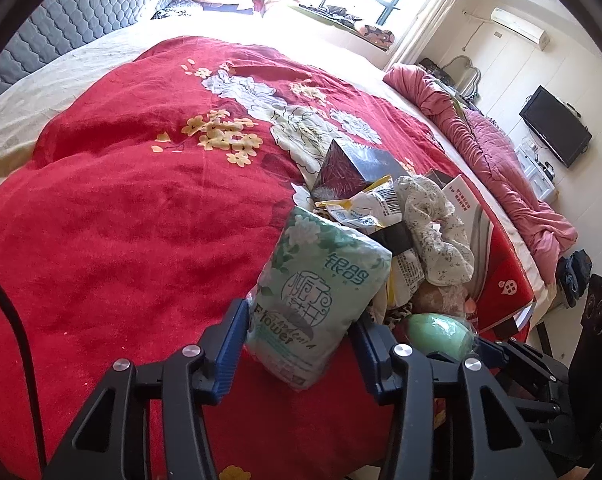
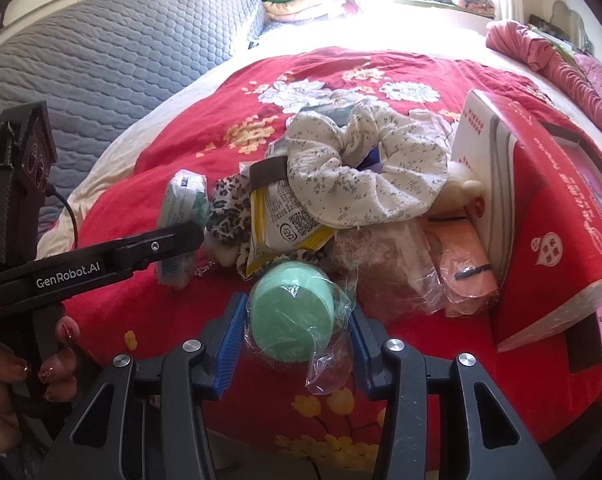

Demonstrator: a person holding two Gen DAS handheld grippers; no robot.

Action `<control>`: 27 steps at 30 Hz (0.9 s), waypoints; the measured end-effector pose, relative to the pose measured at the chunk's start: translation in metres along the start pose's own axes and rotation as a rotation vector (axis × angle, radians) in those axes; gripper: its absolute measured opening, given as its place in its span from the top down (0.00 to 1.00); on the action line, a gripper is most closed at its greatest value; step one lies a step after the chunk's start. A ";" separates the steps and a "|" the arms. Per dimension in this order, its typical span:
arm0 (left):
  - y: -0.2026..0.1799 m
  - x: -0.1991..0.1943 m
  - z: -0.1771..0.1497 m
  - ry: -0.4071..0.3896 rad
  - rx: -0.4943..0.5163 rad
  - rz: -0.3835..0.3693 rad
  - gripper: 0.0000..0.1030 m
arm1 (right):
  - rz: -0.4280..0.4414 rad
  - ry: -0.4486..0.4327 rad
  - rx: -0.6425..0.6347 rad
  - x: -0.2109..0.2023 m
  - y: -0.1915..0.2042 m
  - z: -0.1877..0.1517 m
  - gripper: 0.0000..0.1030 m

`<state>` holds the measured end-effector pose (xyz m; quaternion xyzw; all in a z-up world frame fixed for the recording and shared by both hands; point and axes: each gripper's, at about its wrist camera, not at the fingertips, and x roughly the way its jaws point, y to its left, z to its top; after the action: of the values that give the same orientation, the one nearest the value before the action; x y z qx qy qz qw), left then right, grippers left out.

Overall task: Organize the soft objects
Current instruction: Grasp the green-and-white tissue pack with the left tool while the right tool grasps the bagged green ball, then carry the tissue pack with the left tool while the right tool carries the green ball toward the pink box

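Red blanket with white and yellow flowers; pale green floral tissue pack at six o'clock; mint green ball; cream sprigged scrunchie at twelve o'clock.

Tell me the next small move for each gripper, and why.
Probably lift both clear of the pile. The left gripper brackets the green tissue pack and the right gripper the wrapped green sponge, both still beside the clutter on the red blanket.

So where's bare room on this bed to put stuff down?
The red blanket lies bare left of the tissue pack, up to the grey headboard. Crowded: the pile around the floral scrunchie and red box.
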<state>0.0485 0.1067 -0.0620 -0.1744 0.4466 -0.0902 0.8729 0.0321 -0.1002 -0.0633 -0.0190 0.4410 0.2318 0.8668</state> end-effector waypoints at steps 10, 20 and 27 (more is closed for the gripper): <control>-0.030 -0.028 -0.004 -0.071 0.073 0.039 0.52 | -0.004 -0.140 -0.027 -0.048 -0.007 0.009 0.54; -0.085 -0.043 -0.007 -0.082 0.151 0.055 0.52 | -0.036 -0.282 -0.032 -0.096 -0.026 0.020 0.54; -0.115 -0.047 -0.008 -0.074 0.163 0.067 0.52 | -0.076 -0.360 -0.031 -0.124 -0.043 0.019 0.54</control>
<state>0.0145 0.0133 0.0132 -0.0908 0.4109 -0.0906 0.9026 0.0023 -0.1820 0.0370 -0.0075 0.2743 0.2054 0.9394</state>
